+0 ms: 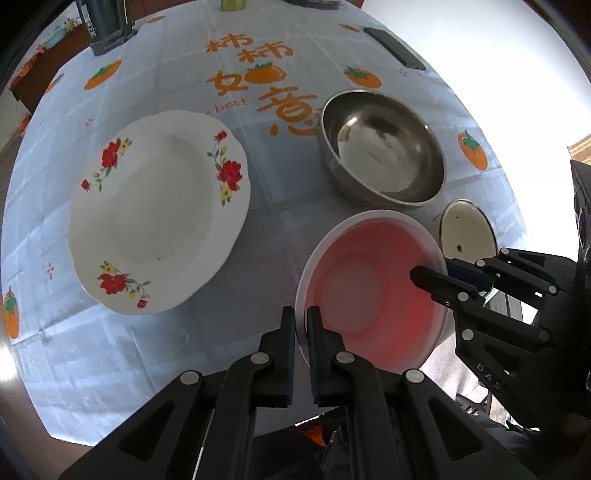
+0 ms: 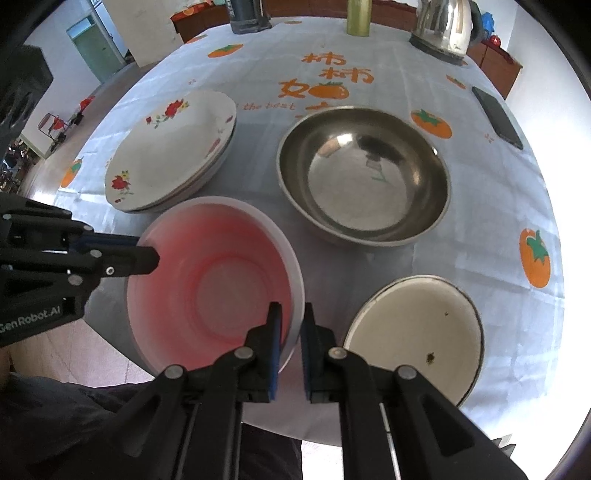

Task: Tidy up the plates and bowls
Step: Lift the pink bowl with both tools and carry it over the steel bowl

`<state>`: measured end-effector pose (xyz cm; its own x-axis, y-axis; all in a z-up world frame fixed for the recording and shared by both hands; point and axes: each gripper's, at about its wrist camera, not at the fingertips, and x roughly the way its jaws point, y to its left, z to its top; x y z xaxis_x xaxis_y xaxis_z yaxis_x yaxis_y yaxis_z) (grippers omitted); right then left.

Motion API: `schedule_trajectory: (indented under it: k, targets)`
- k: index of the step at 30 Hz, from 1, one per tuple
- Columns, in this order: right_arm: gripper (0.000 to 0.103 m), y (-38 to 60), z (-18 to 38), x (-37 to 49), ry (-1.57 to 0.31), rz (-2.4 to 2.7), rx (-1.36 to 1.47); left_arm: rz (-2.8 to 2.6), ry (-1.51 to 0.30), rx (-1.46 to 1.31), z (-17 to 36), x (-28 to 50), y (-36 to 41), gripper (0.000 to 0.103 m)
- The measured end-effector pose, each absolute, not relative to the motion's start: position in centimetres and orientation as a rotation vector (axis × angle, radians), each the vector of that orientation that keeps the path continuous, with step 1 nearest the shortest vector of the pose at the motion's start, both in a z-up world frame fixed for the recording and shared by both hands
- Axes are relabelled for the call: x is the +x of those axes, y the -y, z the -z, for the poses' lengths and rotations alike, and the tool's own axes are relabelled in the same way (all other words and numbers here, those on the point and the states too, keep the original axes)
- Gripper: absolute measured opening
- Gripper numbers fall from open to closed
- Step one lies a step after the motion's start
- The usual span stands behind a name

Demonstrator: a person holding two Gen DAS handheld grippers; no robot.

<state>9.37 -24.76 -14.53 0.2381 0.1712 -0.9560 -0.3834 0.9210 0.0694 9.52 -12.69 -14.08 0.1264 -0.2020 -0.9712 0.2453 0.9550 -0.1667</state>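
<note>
A translucent pink bowl (image 1: 369, 295) (image 2: 221, 288) is held by its rim from two sides, near the table's front edge. My left gripper (image 1: 301, 315) (image 2: 146, 247) is shut on the rim's left side. On the rim's right side my right gripper (image 2: 291, 310) (image 1: 436, 271) is shut too. A stack of white flowered plates (image 1: 159, 214) (image 2: 173, 147) sits to the left. Behind the pink bowl stands a steel bowl (image 1: 384, 147) (image 2: 365, 177). To its right lies a cream enamel dish (image 1: 467, 232) (image 2: 413, 332) with a dark rim.
A pale blue tablecloth (image 1: 207, 369) (image 2: 498, 229) with orange fruit prints covers the table. A dark phone (image 1: 395, 48) (image 2: 498, 118) lies at the far right. A steel kettle (image 2: 443, 26), a green bottle (image 2: 358, 16) and a dark container (image 1: 107, 26) (image 2: 247, 14) stand along the back edge.
</note>
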Motion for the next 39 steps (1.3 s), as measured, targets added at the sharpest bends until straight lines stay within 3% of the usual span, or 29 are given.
schedule_trajectory:
  k: [39]
  targets:
    - [0.008, 26.0, 8.6, 11.9, -1.145, -0.348, -0.151, 0.349, -1.299, 0.05, 8.8, 12.7, 13.8, 0.007]
